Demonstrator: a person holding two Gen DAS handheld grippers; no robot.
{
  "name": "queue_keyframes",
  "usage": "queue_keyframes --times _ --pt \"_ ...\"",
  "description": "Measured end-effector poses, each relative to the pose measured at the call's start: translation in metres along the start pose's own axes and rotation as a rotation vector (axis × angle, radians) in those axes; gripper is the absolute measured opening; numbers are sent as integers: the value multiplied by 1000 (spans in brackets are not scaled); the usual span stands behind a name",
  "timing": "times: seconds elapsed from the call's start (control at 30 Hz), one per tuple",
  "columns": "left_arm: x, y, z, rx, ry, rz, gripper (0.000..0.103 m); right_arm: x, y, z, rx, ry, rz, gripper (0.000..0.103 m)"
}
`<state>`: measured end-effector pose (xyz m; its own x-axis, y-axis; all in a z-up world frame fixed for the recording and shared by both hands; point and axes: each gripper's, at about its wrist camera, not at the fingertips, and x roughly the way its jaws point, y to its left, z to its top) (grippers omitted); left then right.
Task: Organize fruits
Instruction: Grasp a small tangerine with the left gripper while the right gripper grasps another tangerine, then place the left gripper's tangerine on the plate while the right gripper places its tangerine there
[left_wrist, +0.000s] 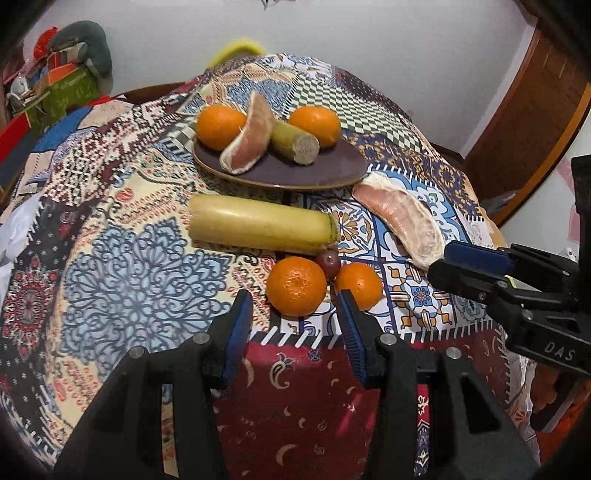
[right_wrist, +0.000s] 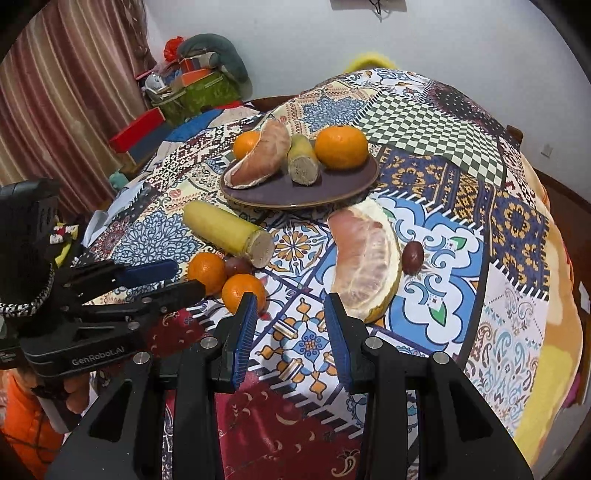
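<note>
A dark oval plate (left_wrist: 332, 170) (right_wrist: 343, 188) holds two oranges, a pomelo wedge (left_wrist: 247, 136) and a short sugarcane piece (left_wrist: 295, 142). On the cloth lie a long sugarcane piece (left_wrist: 258, 223) (right_wrist: 225, 227), two oranges (left_wrist: 295, 286) (left_wrist: 360, 284), a dark red jujube (left_wrist: 328, 262) between them, and a pomelo wedge (left_wrist: 402, 218) (right_wrist: 365, 254). A second jujube (right_wrist: 412, 257) lies right of that wedge. My left gripper (left_wrist: 295, 317) is open and empty just before the near orange. My right gripper (right_wrist: 290, 317) is open and empty, near the loose pomelo wedge.
A patchwork cloth (left_wrist: 129, 258) covers the table. Boxes and a grey cushion (right_wrist: 207, 74) are piled at the back left, with a curtain (right_wrist: 55, 92) beside them. A wooden door frame (left_wrist: 535, 110) stands at the right. The cloth's red border (left_wrist: 295, 406) hangs at the near edge.
</note>
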<state>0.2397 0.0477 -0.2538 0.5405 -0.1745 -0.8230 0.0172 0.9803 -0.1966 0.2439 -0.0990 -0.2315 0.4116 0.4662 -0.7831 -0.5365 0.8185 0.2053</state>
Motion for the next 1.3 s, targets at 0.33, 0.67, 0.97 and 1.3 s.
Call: queue_keyframes --times 0.33,0.67,0.97,1.3 --pt "17 3 5 -19 7 -24 37 4 -2 0 12 10 7 34" --pt "-5 16 -6 -34 -35 4 36 24 25 2 -45 53 52 34" --pt "-21 28 -13 -46 -58 35 36 50 30 7 -56 85 58 34" --pt "-21 22 -3 -37 -79 26 36 41 22 8 -30 55 73 32"
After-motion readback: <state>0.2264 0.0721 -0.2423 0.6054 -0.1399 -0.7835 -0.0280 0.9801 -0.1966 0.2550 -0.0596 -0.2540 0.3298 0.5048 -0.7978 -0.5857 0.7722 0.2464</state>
